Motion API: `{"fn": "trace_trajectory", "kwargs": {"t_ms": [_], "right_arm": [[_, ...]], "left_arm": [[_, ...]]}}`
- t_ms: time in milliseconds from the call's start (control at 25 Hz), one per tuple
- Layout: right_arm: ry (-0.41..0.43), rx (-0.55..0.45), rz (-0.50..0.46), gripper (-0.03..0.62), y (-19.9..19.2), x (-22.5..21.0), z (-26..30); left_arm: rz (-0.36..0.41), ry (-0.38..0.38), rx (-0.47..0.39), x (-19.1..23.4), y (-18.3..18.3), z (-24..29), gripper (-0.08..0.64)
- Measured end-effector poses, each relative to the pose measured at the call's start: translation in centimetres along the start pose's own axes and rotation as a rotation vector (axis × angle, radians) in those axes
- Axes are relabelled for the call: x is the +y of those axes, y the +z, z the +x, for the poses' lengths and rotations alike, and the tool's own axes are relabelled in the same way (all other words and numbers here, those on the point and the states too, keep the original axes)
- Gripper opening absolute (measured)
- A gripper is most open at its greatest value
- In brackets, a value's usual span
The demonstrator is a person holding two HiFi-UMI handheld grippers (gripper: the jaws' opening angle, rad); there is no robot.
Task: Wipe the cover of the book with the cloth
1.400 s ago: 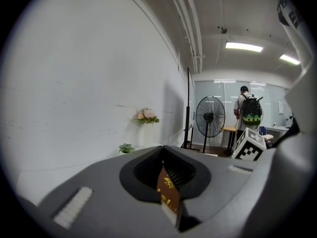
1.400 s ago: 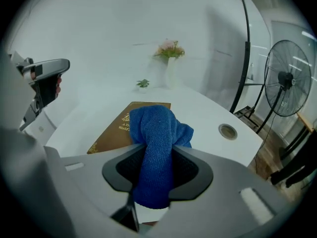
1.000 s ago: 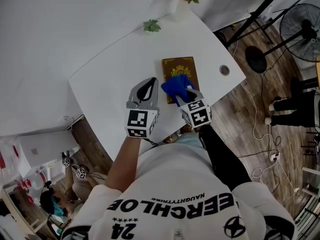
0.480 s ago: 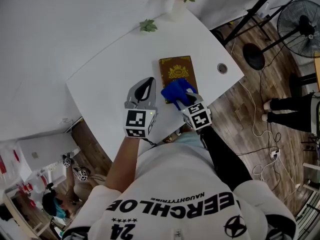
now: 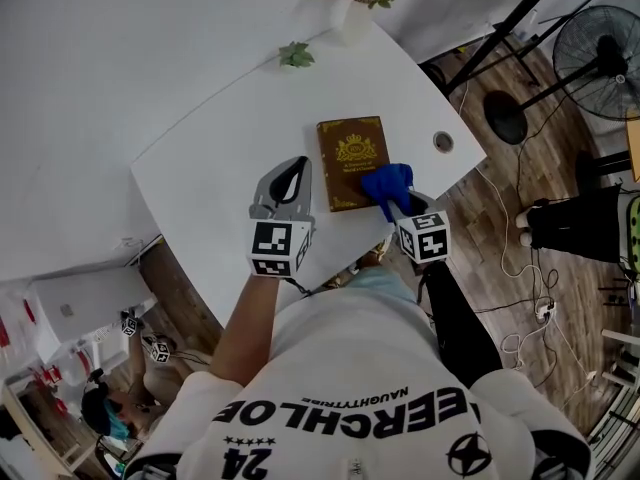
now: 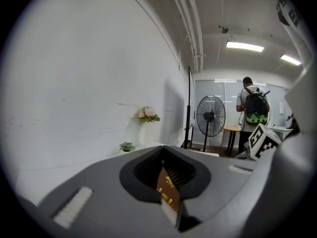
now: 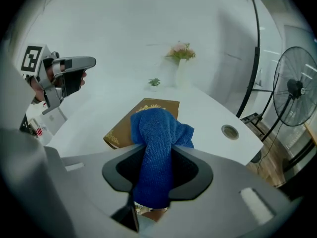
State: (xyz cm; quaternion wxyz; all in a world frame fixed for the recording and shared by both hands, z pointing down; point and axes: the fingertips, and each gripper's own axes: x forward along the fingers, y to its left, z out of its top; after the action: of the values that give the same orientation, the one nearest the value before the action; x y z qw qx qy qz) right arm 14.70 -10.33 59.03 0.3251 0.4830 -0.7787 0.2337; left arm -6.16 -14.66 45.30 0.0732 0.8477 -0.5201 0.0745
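**Head view.**
- Book: flat on the white table, cover up, close to the near edge.
- Cloth: blue, bunched, on the book's near right corner and partly hanging past it.
- Right tongs: clamped on the cloth.
- Left tongs: just beside the book's left edge, not touching it.
- Risk: nothing pins the book, so a firm stroke probably slides or turns it toward the table edge.

**Left gripper view.**
- Left tongs: closed on nothing, and only a sliver of the book shows past the pads.
- Risk: from here you cannot steady the book.

**Right gripper view.**
- Right tongs: shut on a thick fold of the cloth, whose free end lies on the book.
- Risk: press too low and the hard tips likely scrape the cover.
- Risk: drag against friction could pull the fold out of the tongs.
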Motion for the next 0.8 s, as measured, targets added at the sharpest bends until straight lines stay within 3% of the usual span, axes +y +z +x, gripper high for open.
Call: {"fn": "trace_trajectory", "kwargs": {"t_ms": [240, 400, 600, 720, 800], "right_arm": [[0.066, -0.113, -0.090, 0.130, 7.2, 3.2, 2.3], [0.129, -0.126, -0.122, 0.130, 11.8, 6.2, 6.2], [0.235, -0.026, -0.154, 0.132, 10.8, 10.5, 10.8], [0.219, -0.067, -0.247, 0.132, 10.2, 10.5, 10.7], [0.197, -0.075, -0.218, 0.132, 10.1, 9.1, 10.4]], "left_arm": [[-0.009, 0.029, 0.009, 0.6, -0.3, -0.3, 0.058], [-0.011, 0.058, 0.020, 1.2, -0.5, -0.6, 0.058], [-0.024, 0.097, 0.036, 2.1, -1.1, -0.9, 0.058], [-0.029, 0.103, 0.040, 2.2, -1.2, -0.7, 0.058], [-0.029, 0.100, 0.039, 2.2, -1.2, -0.2, 0.058]]}}
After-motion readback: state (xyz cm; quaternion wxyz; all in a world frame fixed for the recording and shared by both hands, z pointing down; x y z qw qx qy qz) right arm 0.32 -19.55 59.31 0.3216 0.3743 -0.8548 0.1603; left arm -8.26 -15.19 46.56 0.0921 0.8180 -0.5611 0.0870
